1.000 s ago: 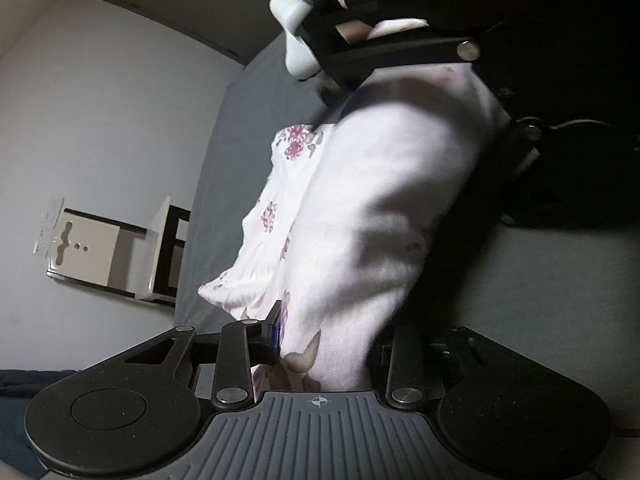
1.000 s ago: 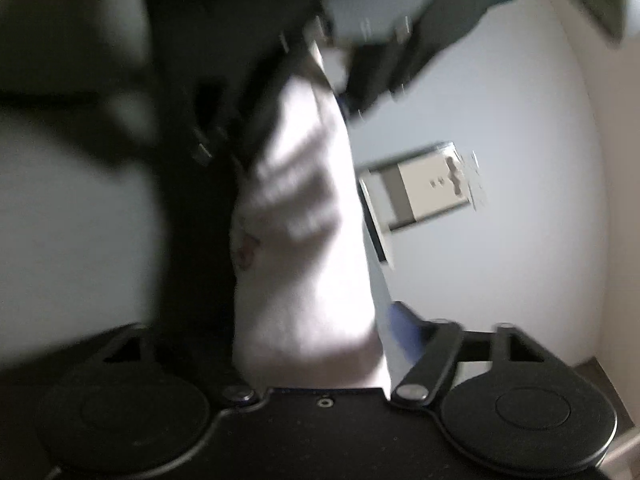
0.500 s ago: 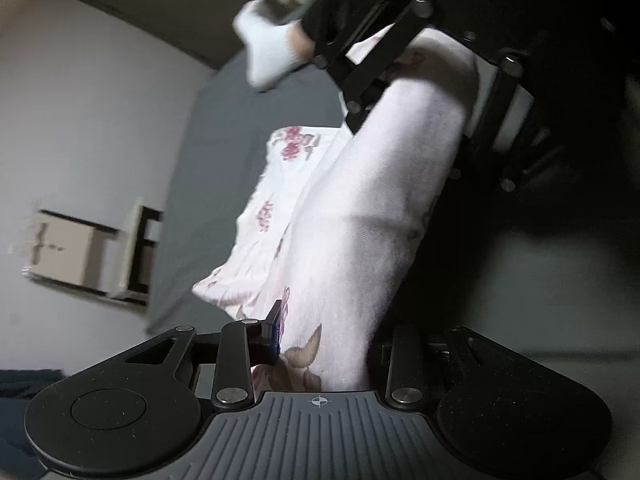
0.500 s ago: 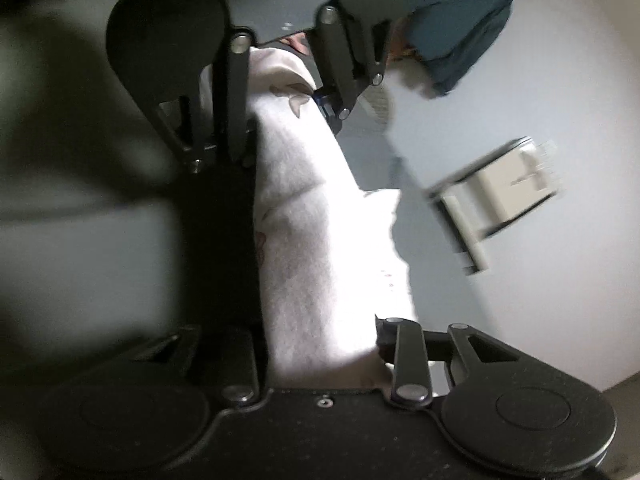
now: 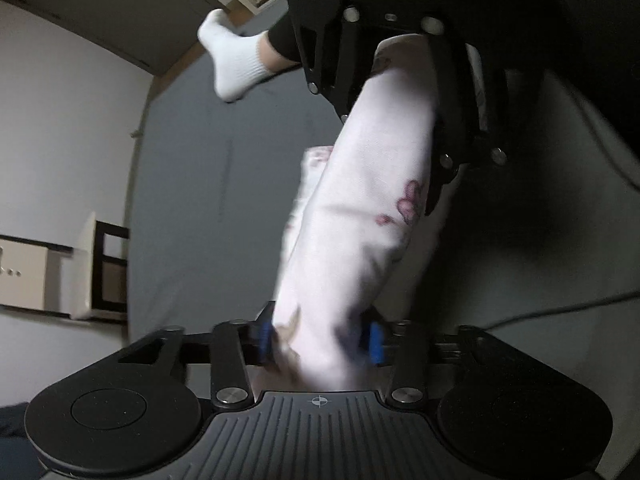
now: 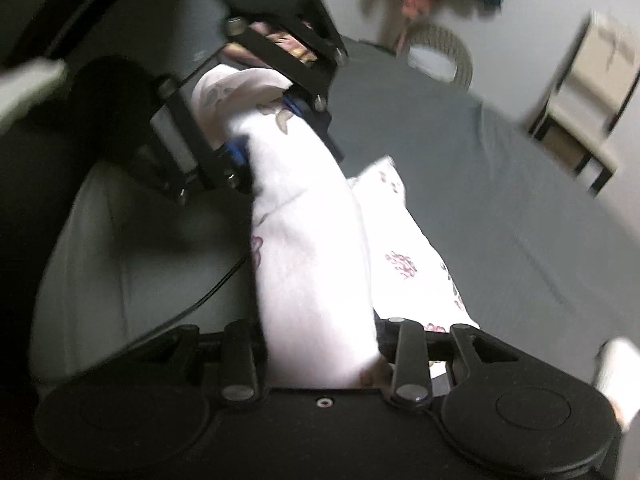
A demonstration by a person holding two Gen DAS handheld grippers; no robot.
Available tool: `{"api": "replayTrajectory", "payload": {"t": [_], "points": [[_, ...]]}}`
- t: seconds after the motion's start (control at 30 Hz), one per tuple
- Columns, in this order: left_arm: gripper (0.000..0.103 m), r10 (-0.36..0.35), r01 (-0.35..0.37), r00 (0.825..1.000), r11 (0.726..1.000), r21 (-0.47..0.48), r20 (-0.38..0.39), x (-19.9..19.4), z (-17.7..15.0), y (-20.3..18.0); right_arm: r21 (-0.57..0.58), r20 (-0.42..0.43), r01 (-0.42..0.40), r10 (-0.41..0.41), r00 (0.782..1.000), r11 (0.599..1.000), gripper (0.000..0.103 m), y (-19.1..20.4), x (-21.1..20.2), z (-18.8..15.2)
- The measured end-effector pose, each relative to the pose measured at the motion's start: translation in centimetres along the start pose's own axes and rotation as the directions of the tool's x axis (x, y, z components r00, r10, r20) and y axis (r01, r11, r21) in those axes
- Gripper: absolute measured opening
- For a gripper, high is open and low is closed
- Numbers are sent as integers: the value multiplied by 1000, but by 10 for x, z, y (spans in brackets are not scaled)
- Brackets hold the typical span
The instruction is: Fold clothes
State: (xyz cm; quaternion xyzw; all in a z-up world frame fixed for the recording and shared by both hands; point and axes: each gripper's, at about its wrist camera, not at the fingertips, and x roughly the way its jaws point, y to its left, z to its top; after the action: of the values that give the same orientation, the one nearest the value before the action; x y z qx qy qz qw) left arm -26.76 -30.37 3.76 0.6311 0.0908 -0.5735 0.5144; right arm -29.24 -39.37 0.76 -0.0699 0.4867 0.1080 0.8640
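Observation:
A white garment with pink flower print [image 5: 360, 216] stretches as a thick roll between both grippers. In the left wrist view my left gripper [image 5: 320, 340] is shut on one end, with its blue pads [image 5: 264, 336] pressing the cloth. At the top of that view my right gripper [image 5: 400, 80] clamps the other end. The right wrist view shows my right gripper [image 6: 324, 356] shut on the garment [image 6: 312, 260]. My left gripper [image 6: 260, 128] holds it further up. A loose part of the garment [image 6: 404, 256] hangs down onto the grey bed surface [image 6: 500, 200].
A person's foot in a white sock [image 5: 236, 60] rests on the grey bed surface [image 5: 208, 200]. A small white side table [image 5: 96, 264] stands by the wall. A round wicker basket [image 6: 440, 60] sits beyond the bed. A dark cable [image 6: 208, 292] runs below left.
Both grippers have swung and come closer together while still holding the garment. The hanging cloth has bunched into a tighter roll, and the sock foot has come further into view.

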Motion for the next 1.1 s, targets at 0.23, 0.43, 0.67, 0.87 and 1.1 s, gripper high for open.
{"api": "replayTrajectory", "payload": {"t": [0.23, 0.43, 0.67, 0.87, 1.1], "points": [[86, 184, -184, 983, 982, 44, -4, 19, -2, 16, 213, -19, -217, 226, 974, 953, 40, -83, 29, 8], [86, 103, -90, 991, 985, -148, 85, 23, -2, 7, 298, -17, -314, 334, 943, 902, 49, -125, 58, 5], [86, 106, -71, 992, 914, -399, 65, 40, -17, -20, 447, 30, -320, 344, 939, 835, 75, -166, 78, -9], [86, 65, 8, 993, 787, -617, 96, 43, -36, -25, 518, 157, -299, 255, 954, 801, 73, -181, 43, -24], [87, 87, 56, 983, 704, -708, 164, 53, -41, -33, 482, 184, -295, 234, 955, 825, 49, -141, 54, -16]]}}
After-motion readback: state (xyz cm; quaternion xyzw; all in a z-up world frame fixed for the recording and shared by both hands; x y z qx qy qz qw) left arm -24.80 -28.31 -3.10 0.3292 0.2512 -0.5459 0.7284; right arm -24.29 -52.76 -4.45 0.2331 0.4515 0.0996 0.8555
